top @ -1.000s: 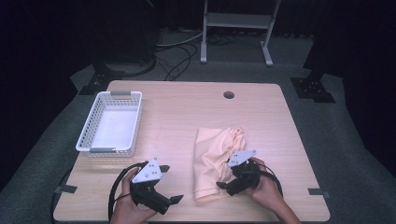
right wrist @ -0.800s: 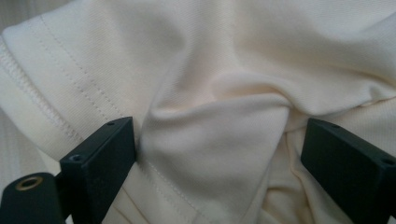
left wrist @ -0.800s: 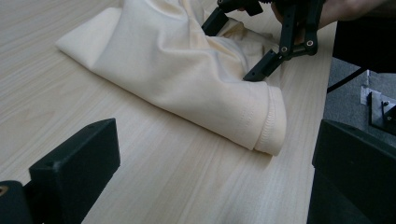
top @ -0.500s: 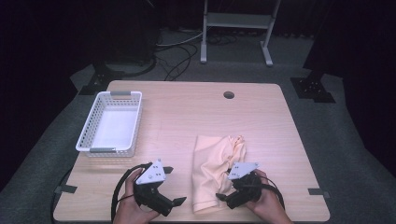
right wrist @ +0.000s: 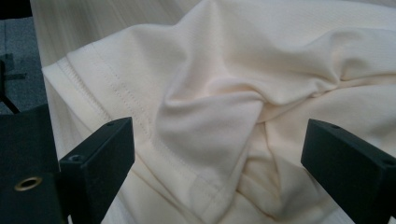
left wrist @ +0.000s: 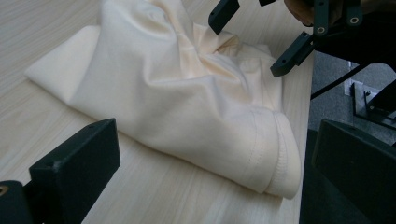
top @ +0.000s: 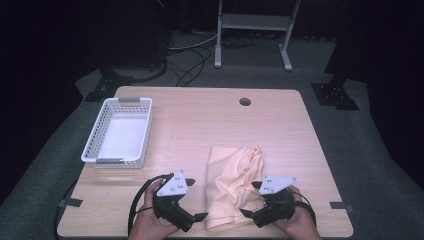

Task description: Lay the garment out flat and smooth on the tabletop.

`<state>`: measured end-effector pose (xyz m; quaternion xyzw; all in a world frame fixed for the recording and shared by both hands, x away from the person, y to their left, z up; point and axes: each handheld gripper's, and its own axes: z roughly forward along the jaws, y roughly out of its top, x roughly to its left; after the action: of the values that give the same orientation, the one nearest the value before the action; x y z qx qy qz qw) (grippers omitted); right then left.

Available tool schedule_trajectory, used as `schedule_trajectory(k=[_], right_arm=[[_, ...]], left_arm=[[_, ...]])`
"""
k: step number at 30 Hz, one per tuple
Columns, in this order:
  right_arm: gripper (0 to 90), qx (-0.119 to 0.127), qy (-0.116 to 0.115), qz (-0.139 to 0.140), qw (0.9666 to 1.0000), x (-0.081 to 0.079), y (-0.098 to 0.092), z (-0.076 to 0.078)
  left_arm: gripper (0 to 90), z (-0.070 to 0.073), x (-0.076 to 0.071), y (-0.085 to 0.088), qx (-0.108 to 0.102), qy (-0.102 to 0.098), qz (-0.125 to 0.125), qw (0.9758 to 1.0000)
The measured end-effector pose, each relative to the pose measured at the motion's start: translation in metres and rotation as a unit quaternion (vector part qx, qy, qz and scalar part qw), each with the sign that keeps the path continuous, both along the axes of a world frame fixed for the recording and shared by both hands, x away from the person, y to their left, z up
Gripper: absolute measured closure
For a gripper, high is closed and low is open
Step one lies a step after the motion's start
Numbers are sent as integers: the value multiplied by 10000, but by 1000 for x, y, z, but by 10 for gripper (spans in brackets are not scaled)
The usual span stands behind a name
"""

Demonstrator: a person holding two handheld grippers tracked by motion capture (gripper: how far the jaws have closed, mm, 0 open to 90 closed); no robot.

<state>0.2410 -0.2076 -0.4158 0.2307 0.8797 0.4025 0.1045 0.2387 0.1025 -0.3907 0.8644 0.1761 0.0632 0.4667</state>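
Note:
A crumpled cream cloth (top: 231, 182) lies on the wooden table (top: 200, 125) near its front edge. My left gripper (top: 196, 201) stands open just left of the cloth, at its front corner. In the left gripper view the stitched hem (left wrist: 275, 163) sits between the wide jaws of the left gripper (left wrist: 210, 163). My right gripper (top: 250, 199) is open on the cloth's right side. In the right gripper view its jaws straddle a raised fold (right wrist: 210, 112) of the cloth (right wrist: 261, 56). The right gripper (left wrist: 254, 37) also appears open over the cloth's far side in the left gripper view.
A white mesh basket (top: 95, 150) stands empty at the table's left side. A round cable hole (top: 245, 101) sits near the far edge. A metal stand (top: 252, 30) and cables are on the dark floor beyond.
The cloth has slid toward the front edge and bunched up more. Both grippers have drawn back toward the person, staying on either side of it.

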Motion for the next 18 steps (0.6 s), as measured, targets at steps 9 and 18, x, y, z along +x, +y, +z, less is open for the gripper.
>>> schedule_trajectory(k=[9,18], right_arm=[[94,46,21,6,10000,-9,-19,1],[94,55,105,6,9999,-14,-29,-3]], left_arm=[[10,2,17,-29,135,3,-356,9993],[11,11,40,-57,356,-153,-736,9965]])
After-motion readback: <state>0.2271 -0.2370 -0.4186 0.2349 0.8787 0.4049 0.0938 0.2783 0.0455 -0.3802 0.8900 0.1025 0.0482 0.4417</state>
